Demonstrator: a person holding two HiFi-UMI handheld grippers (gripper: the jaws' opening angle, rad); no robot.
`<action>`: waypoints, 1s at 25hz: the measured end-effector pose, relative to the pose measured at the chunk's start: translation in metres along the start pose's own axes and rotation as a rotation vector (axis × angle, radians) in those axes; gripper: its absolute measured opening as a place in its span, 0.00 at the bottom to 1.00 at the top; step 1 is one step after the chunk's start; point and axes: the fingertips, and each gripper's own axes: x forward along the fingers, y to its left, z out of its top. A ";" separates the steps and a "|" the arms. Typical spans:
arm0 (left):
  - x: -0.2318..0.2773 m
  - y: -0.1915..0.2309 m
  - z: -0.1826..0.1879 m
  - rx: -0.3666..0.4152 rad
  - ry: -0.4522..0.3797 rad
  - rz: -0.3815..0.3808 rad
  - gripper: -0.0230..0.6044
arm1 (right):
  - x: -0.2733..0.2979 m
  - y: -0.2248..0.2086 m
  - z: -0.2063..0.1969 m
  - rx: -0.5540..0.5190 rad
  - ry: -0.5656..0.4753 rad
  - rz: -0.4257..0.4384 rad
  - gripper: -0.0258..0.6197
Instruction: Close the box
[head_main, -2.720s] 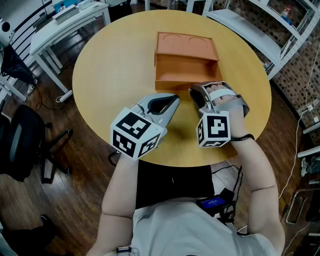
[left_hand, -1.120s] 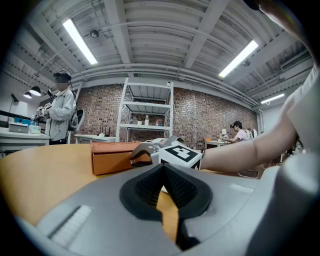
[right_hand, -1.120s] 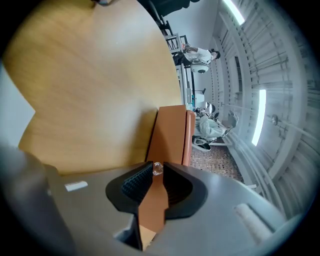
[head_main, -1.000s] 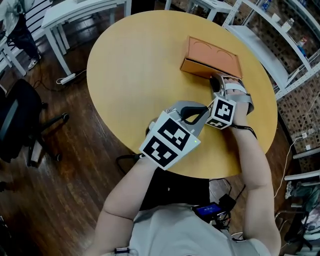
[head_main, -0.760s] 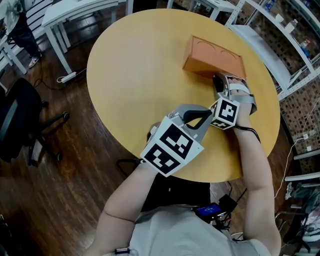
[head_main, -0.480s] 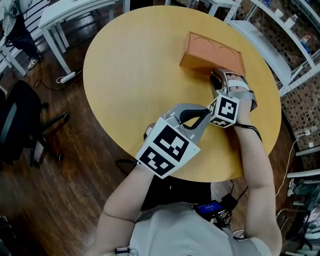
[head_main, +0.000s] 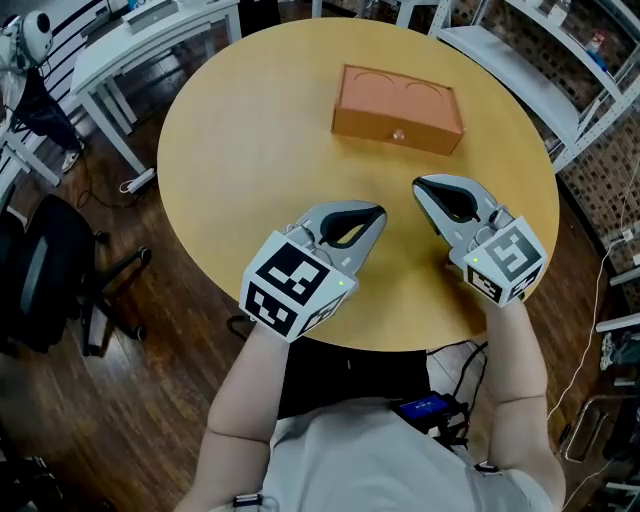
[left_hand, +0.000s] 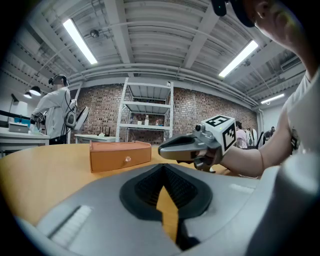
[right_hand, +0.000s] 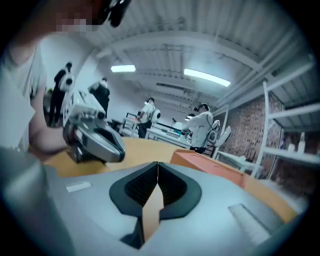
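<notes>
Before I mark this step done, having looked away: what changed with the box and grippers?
The box went from open to shut. The right gripper, which was against its front, pulled back toward the person and is clear of it, jaws closing on nothing. The left gripper stayed by the table's near edge, shut and empty; the box remains on the table.

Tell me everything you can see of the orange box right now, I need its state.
The orange box is a low, rectangular, matte case, cardboard or plastic by its look. Its top shows two half-round outlines along the far edge. The front face, turned toward the person, carries one small pale round knob at its middle and sits flush, so the box looks closed. It lies flat on the far part of the round wooden table, slightly skewed. Only the table touches it.
</notes>
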 end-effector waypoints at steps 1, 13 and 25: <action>0.013 -0.013 0.001 0.003 0.001 0.002 0.04 | -0.023 -0.002 -0.004 0.090 -0.057 0.033 0.04; 0.131 -0.108 0.015 0.009 0.007 0.025 0.04 | -0.160 -0.061 -0.074 0.353 -0.142 0.170 0.04; 0.130 -0.107 0.015 0.012 0.005 0.026 0.04 | -0.159 -0.060 -0.072 0.348 -0.139 0.171 0.04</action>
